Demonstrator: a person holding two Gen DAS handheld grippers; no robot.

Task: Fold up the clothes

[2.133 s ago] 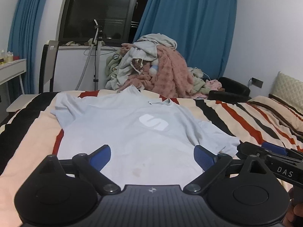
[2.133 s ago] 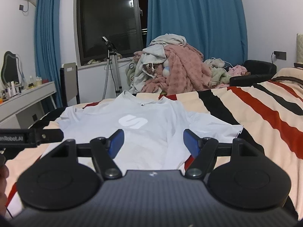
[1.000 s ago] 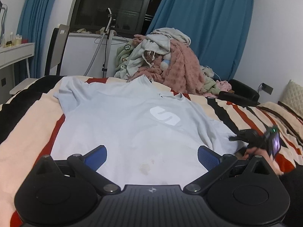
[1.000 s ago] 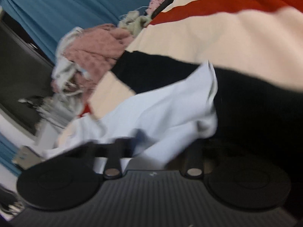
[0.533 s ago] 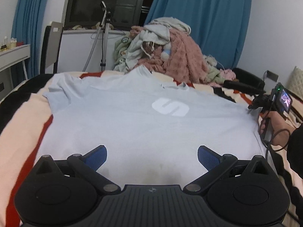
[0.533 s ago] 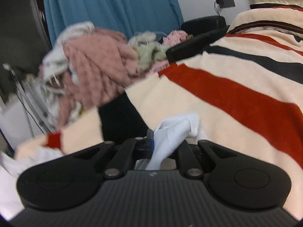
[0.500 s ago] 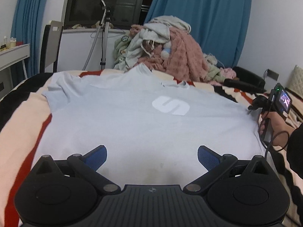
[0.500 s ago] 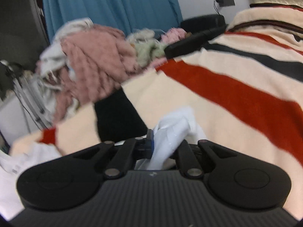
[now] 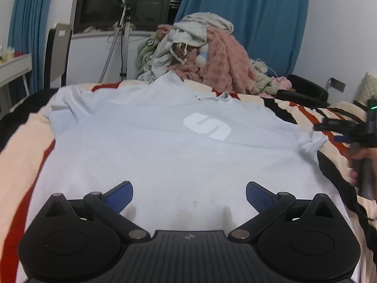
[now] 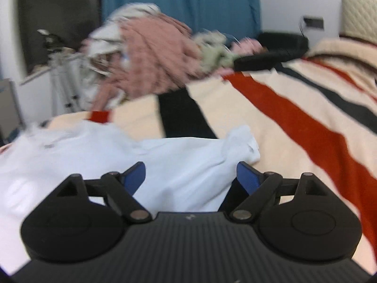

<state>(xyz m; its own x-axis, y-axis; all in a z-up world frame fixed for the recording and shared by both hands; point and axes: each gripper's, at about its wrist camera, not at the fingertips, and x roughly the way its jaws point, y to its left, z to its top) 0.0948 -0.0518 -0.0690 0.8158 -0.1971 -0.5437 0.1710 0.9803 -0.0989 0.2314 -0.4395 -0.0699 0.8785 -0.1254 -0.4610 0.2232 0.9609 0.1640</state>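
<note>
A light blue T-shirt with a white S logo lies face up, spread flat on the striped bed. My left gripper hovers open over the shirt's hem, with nothing between its blue pads. In the right wrist view my right gripper is above the shirt's right sleeve. Its jaws are opening and the pads are not touching the cloth. The sleeve lies rumpled on the bed. From the left wrist view the right gripper appears blurred beside that sleeve, held in a person's hand.
A heap of pink, grey and green clothes is piled at the far end of the bed. Behind it are blue curtains, a tripod and a chair. A black object and a pillow lie to the right.
The right gripper was shut on the sleeve and pulled it out sideways. It has now opened, let the sleeve go and risen. The left gripper has hardly moved in the last half second.
</note>
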